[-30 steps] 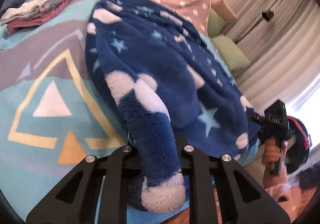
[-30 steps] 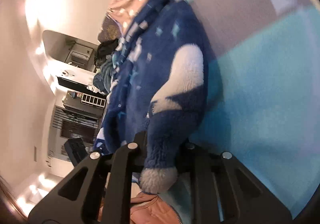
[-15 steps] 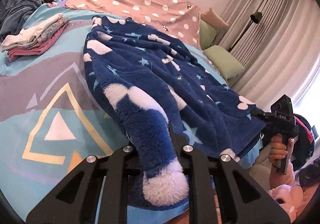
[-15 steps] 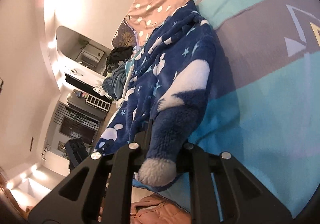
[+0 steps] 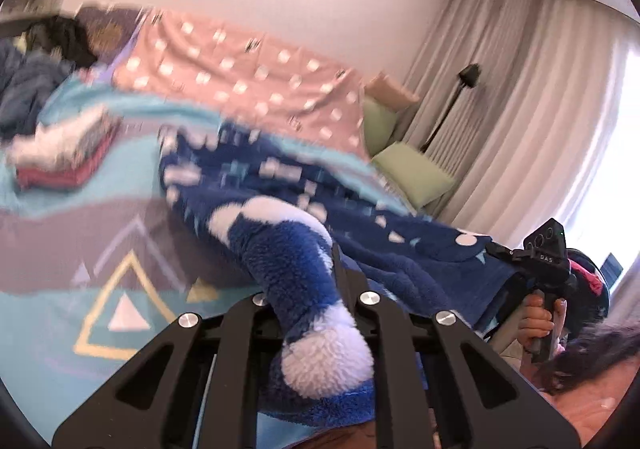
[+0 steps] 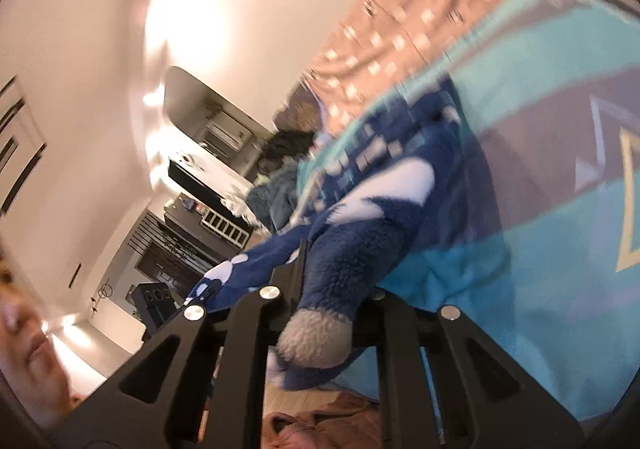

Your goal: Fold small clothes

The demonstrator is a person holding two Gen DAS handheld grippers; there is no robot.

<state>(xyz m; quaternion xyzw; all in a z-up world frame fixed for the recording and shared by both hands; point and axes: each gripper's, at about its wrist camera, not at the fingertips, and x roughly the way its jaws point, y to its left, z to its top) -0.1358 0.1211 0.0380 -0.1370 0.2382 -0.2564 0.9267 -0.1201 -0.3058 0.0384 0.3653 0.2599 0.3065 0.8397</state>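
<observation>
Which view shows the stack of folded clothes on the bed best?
The left wrist view. The stack of folded clothes, white on top and red at the bottom, lies on the turquoise patterned bedspread left of the fluffy blue garment, though blurred. In the right wrist view I cannot pick the stack out.

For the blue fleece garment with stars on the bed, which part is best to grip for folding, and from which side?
Grip the blue fleece garment at its two near-edge corners, coming from the bed's near side. It lies spread flat away from there, and its thick pile bunches firmly between fingers. The left gripper and right gripper each pinch one such corner.
</observation>
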